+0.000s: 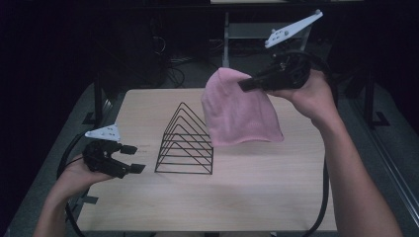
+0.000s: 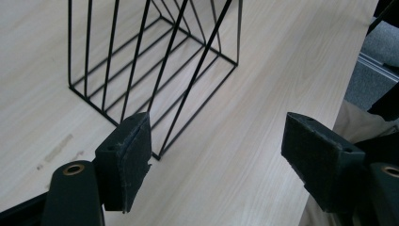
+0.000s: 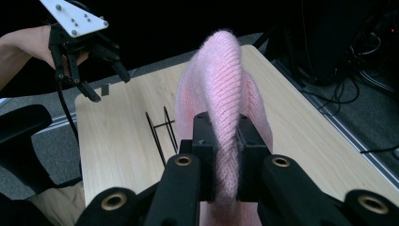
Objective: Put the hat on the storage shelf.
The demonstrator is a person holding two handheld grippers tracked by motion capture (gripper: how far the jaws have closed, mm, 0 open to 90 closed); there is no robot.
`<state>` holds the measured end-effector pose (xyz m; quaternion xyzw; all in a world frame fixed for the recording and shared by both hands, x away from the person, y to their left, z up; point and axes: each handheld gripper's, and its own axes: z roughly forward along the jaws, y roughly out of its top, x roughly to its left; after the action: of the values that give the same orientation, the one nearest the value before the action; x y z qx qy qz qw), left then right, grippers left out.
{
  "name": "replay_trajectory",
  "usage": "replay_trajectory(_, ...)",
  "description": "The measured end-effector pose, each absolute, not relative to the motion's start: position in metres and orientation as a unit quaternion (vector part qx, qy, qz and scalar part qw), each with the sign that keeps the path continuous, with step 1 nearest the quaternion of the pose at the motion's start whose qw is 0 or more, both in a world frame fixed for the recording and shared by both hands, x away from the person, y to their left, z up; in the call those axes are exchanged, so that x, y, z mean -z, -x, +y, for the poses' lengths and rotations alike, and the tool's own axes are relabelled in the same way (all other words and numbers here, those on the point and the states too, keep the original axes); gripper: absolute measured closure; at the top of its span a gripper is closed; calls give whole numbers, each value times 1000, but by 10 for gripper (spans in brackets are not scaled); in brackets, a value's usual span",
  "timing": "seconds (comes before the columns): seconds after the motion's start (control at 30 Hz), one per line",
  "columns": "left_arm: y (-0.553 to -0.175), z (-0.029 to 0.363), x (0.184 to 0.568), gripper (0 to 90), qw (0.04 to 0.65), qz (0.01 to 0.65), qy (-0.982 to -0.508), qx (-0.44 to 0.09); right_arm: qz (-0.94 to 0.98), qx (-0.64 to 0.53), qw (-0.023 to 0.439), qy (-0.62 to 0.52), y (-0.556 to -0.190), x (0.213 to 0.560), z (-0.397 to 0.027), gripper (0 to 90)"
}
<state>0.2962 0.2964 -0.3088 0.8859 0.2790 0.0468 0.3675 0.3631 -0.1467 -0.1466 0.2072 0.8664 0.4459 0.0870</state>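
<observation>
A pink knitted hat [image 1: 238, 109] hangs in the air over the right half of the table, held near its crown by my right gripper [image 1: 245, 85], which is shut on it. In the right gripper view the hat [image 3: 221, 99] is pinched between the two black pads and drapes down behind them. A black wire rack [image 1: 186, 141] of triangular frames stands upright on the table, left of the hat. My left gripper [image 1: 133, 159] hovers open beside the rack's left end; in the left gripper view the rack [image 2: 155, 70] stands just beyond the empty, wide-apart jaws.
The light wooden table [image 1: 257, 187] has bare room in front of and to the right of the rack. Its right edge drops to a grey floor. Dark equipment and cables sit behind the far edge. My left gripper [image 3: 106, 80] appears at the far left of the right gripper view.
</observation>
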Motion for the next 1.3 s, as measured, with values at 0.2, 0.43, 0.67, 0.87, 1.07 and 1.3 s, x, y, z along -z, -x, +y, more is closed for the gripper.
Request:
replay_trajectory(0.2, -300, 289, 292, 249, 374, 261, -889, -45, 871, -445, 88, -186, -363, 132, -125, 812)
replay_trajectory(0.43, -302, 279, 276, 241, 388, 247, -887, -49, 875, -448, 86, -164, -365, 119, -101, 812)
replay_trajectory(0.67, -308, 270, 264, 241, 393, 233, -888, -47, 875, -453, 81, -148, -365, 111, -81, 812)
replay_trajectory(0.87, -319, 264, 264, 263, 405, 220, -887, -38, 878, -454, 78, -128, -367, 105, -58, 812)
replay_trajectory(1.07, -325, 265, 264, 276, 412, 223, -883, -32, 880, -455, 78, -113, -370, 103, -43, 812)
replay_trajectory(1.3, -334, 266, 266, 285, 424, 230, -876, -20, 876, -464, 79, -102, -372, 99, -24, 812)
